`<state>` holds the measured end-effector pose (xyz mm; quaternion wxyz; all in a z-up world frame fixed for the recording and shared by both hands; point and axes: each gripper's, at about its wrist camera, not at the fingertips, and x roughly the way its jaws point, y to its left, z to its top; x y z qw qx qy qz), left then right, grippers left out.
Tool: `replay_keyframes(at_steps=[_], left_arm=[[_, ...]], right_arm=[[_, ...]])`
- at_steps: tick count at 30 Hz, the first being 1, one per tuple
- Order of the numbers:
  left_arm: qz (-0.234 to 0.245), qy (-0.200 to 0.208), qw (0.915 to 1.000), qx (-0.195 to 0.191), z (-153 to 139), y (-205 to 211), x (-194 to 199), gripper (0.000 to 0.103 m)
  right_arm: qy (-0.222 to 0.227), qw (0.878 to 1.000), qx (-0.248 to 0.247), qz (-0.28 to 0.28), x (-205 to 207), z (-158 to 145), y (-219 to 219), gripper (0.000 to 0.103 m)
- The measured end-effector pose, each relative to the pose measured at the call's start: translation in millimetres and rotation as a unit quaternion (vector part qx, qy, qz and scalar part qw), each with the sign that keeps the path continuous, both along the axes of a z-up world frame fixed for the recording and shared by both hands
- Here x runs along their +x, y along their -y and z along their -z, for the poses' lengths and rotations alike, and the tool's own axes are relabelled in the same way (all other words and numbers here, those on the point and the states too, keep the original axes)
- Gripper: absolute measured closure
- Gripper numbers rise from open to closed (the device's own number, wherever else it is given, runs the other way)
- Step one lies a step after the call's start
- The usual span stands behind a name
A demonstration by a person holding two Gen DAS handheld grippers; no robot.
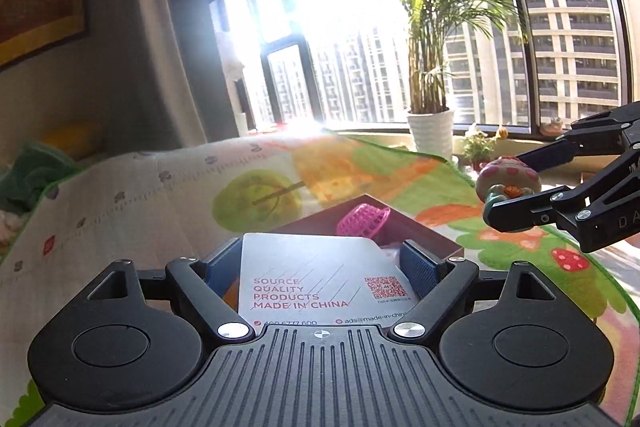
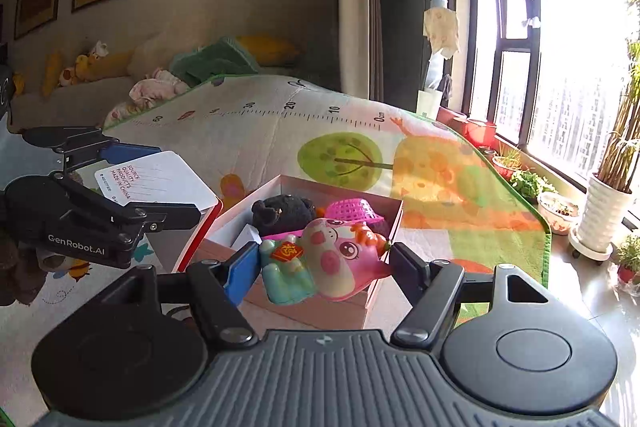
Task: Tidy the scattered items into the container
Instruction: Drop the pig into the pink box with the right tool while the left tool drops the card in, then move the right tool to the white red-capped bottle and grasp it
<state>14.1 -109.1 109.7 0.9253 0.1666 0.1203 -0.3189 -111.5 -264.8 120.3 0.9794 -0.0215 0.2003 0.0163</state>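
Just past the box (image 2: 384, 227), on its near side, a pig toy (image 2: 332, 259) is held in the right gripper (image 2: 320, 263) jaws; a white card (image 1: 316, 279) is clamped in the left gripper (image 1: 320, 267) jaws, left of the box.

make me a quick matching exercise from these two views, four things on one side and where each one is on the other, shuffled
Things:
1. white card
2. pink pig toy
3. pink basket
4. potted palm

Places:
A. lying in the open box
B. standing on the floor by the window
C. between the fingers of the left hand-held gripper
D. between the fingers of the right hand-held gripper

Pairs: 1-C, 2-D, 3-A, 4-B
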Motion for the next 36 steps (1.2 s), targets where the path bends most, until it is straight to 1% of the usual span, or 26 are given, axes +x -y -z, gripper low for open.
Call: replay_keyframes(at_steps=[2,5,7,8,9,11,13,16,18,20,24,25,26,28,29,31,32,33,35,36], left_arm=[[0.007,0.011,0.9999,-0.004,-1,12,13,0.014],[0.019,0.006,0.9997,-0.016,3,30,38,0.013],[0.023,-0.01,0.9994,-0.025,15,40,59,0.012],[0.022,-0.02,0.9992,-0.026,23,44,70,0.009],[0.021,-0.032,0.999,-0.023,31,47,80,0.007],[0.01,-0.061,0.998,-0.016,44,45,93,0.007],[0.01,-0.071,0.997,-0.028,48,31,91,0.007],[0.008,-0.062,0.9969,-0.047,49,-3,68,0.003],[0.0,-0.052,0.9975,-0.047,53,-22,52,0.002],[-0.013,-0.053,0.9978,-0.038,60,-37,41,0.001],[-0.04,-0.097,0.9942,-0.022,78,-62,41,0.0],[-0.047,-0.108,0.9928,-0.021,84,-69,42,0.0],[-0.055,-0.115,0.9917,-0.022,89,-74,42,0.0],[-0.07,-0.131,0.9885,-0.027,95,-85,45,0.0],[-0.075,-0.139,0.9869,-0.035,97,-89,46,0.0],[-0.081,-0.148,0.9843,-0.05,99,-97,48,0.0],[-0.084,-0.15,0.9834,-0.058,99,-102,48,0.0],[-0.085,-0.15,0.9828,-0.066,99,-105,48,0.0],[-0.084,-0.153,0.9811,-0.083,99,-111,48,0.0],[-0.084,-0.157,0.9799,-0.09,100,-113,49,0.0]], right_arm=[[0.013,1.0,-0.006,0.005,13,-11,6,0.032],[0.02,1.0,-0.003,0.01,36,-23,16,0.032],[0.018,1.0,0.008,0.012,56,-28,23,0.032],[0.016,1.0,0.013,0.016,66,-29,26,0.032],[0.014,1.0,0.016,0.02,76,-29,29,0.032],[0.004,0.999,0.024,0.024,97,-28,32,0.032],[-0.012,0.999,0.038,0.024,119,-25,34,0.032],[-0.026,0.999,0.039,0.021,147,-19,32,0.032],[-0.036,0.998,0.041,0.02,165,-13,30,0.032],[-0.052,0.997,0.047,0.02,188,-4,27,0.032],[-0.094,0.994,0.061,0.019,224,14,22,0.031],[-0.11,0.991,0.071,0.021,233,19,23,0.028],[-0.117,0.989,0.082,0.029,238,22,24,0.022],[-0.116,0.987,0.104,0.033,240,22,28,0.022],[-0.112,0.987,0.108,0.033,239,21,28,0.022],[-0.103,0.989,0.097,0.036,231,15,25,0.023],[-0.097,0.991,0.087,0.039,225,13,21,0.03],[-0.092,0.992,0.079,0.037,216,11,17,0.034],[-0.091,0.994,0.062,0.008,193,9,3,0.049],[-0.103,0.993,0.062,-0.013,183,11,-4,0.051]])
